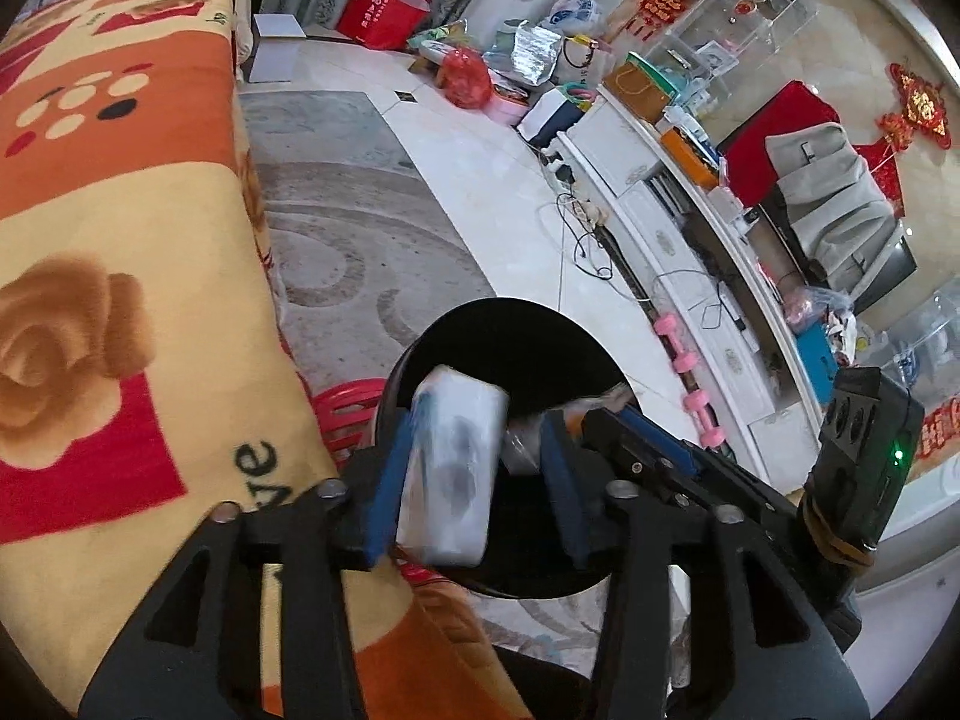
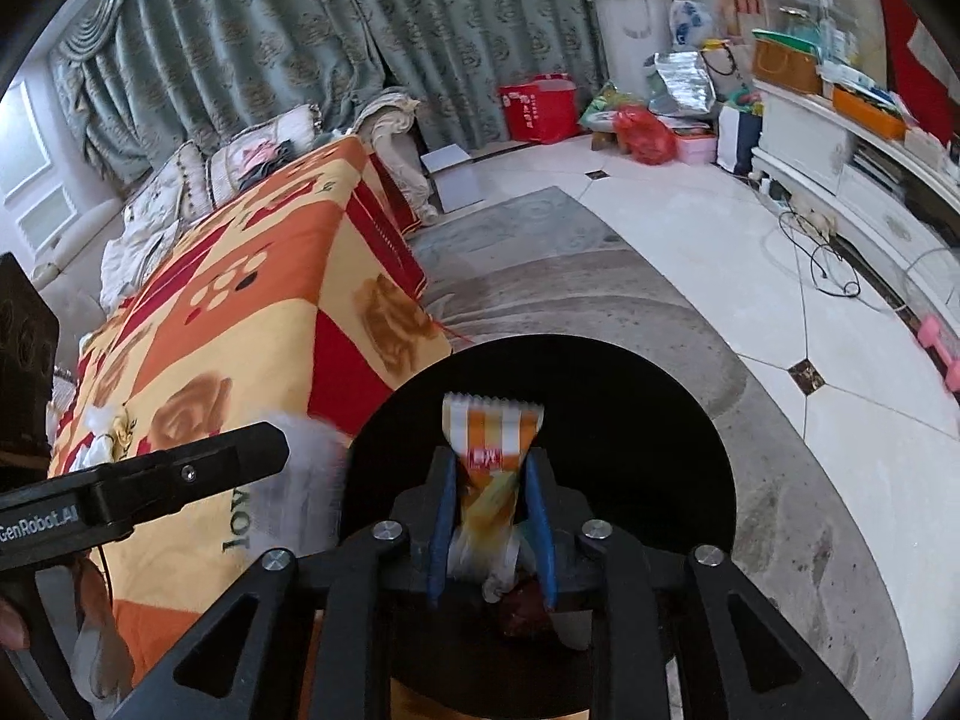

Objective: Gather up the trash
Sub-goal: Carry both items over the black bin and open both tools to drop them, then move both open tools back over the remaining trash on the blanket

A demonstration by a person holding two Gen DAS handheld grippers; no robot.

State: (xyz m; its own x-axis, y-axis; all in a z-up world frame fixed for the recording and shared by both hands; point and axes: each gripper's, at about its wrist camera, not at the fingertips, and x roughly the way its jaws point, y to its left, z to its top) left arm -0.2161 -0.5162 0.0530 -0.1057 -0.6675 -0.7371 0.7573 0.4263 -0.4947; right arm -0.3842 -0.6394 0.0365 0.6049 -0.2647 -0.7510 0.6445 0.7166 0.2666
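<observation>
Two claws angled down over the black bin (image 1: 522,336). Left claw (image 1: 477,480) jaws spread, white packet (image 1: 450,468) between them, blurred, leaning on the left pad, clear of the right one. Right claw (image 2: 489,516) nearly closed, pinching the orange-striped wrapper (image 2: 489,450) upright above the bin mouth. Patterned blanket (image 2: 240,324) just beside the bin.

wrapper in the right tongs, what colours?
Orange and white stripes with a red label; wrapper shows best in the right wrist view.
</observation>
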